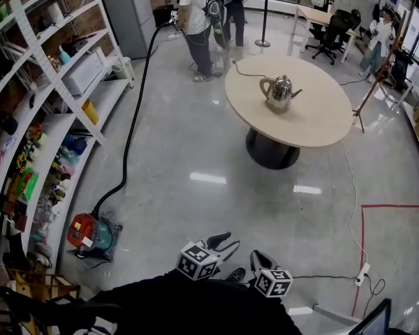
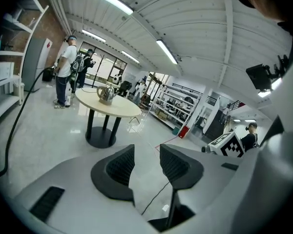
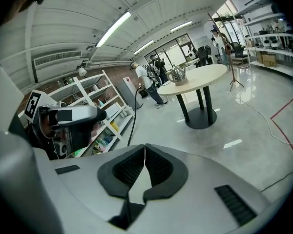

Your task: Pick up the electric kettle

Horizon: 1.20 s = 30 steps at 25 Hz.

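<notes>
Head view: the kettle (image 1: 279, 93) is seen upright on the table (image 1: 321, 121), well apart from both grippers. The left gripper (image 2: 146, 155) is held partly open, empty; the right gripper (image 3: 145, 155) is closed on nothing. Approach, grasp and lift remain undone.

head view: steeply down | gripper views: low, forward | shared: far kettle (image 1: 279, 91), table (image 1: 322, 119)

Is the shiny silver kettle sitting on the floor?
No, the shiny silver metal kettle stands on top of the round beige table.
</notes>
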Motion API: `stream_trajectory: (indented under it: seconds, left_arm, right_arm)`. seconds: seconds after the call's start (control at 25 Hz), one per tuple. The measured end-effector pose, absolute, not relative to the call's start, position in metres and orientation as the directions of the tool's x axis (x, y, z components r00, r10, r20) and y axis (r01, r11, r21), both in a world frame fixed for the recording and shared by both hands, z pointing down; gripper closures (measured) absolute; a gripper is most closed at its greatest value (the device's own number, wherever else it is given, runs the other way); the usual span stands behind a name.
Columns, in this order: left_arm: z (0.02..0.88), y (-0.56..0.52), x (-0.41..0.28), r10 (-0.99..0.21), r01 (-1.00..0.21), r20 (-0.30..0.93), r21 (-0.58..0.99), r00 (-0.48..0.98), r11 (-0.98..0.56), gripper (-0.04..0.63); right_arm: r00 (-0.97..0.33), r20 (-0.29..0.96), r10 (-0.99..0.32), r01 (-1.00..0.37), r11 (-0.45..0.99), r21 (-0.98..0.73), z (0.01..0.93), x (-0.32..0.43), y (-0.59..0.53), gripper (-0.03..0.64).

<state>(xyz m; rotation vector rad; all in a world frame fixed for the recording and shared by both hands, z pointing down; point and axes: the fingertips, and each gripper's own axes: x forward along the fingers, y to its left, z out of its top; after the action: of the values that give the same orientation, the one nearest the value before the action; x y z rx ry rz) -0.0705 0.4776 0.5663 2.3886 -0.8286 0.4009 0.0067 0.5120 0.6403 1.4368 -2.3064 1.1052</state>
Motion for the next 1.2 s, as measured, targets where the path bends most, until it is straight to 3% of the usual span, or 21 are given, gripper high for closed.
stream_trajectory:
  seconds: [0.32,0.64,1.2]
  left_arm:
    - [0.561,0.481,-0.025,-0.516,-0.681,0.451,0.397,0.728,-0.615,0.42]
    - [0.569,0.463,-0.019,-0.505,-0.676,0.455,0.414,0.733,-0.609,0.42]
    - [0.574,0.341,-0.049,-0.421,-0.576,0.397,0.49,0.816,-0.655,0.42]
  right_arm:
    - [-0.527,0.502,-0.686,-0.821,0.257,-0.51,0.64,0.061,0.507,0.603]
    - [-0.537,0.516,-0.668,-0.817,0.261,-0.514,0.649,0.062,0.491,0.603]
    - [-0.409,0.579,-0.705,-0.89,0.168,-0.424,0.646,0.041,0.381,0.603]
